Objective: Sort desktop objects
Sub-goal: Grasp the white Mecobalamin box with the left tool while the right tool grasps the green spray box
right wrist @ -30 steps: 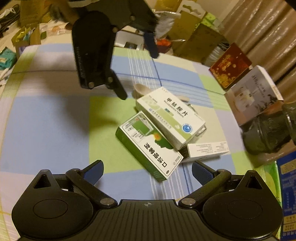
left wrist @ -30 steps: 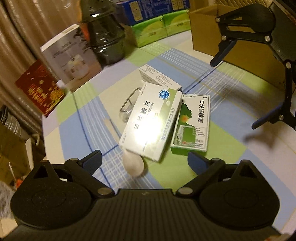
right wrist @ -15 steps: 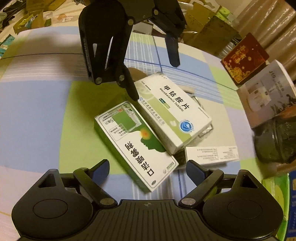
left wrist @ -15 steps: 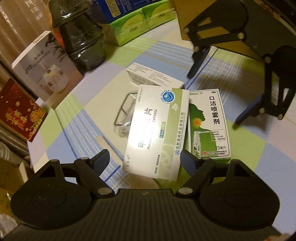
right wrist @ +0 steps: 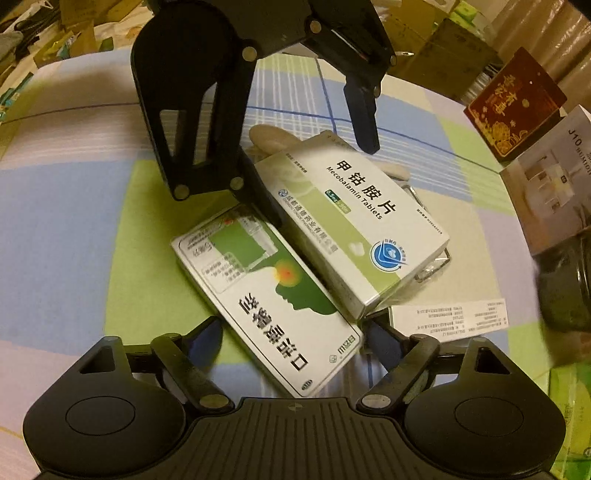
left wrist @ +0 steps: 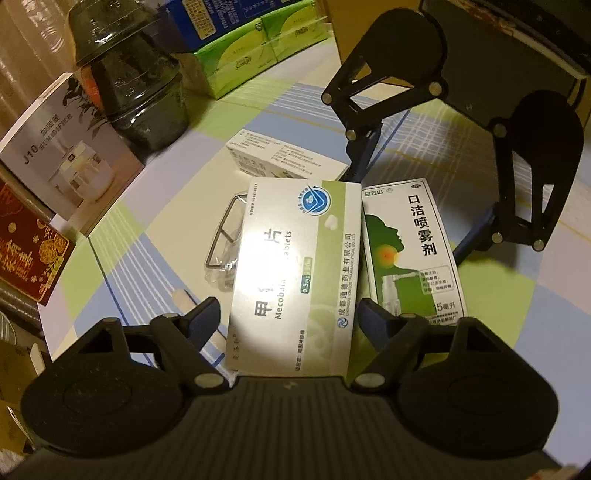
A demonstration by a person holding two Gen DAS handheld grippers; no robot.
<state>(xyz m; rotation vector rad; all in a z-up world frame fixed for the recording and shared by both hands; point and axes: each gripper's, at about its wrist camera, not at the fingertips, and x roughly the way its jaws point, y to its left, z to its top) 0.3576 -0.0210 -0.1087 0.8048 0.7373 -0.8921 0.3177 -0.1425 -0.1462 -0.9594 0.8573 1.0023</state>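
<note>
Table surface (left wrist: 122,236): covered by a checked cloth in pale blue, green and cream with thin blue lines. Warm, dim yellowish lighting is cast throughout; a bright glare patch is seen at lower centre of the left wrist view. Curtain folds (right wrist: 561,26): beige, seen at upper right of the right wrist view. Cardboard boxes (right wrist: 450,48): stacked beyond the table's far edge, top of that frame. Floor clutter (right wrist: 44,33): scattered at upper left, details indistinct.

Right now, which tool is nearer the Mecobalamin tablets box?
Left. The left tool straddles the Mecobalamin box, open. The right tool straddles the neighbouring green spray box instead.
</note>
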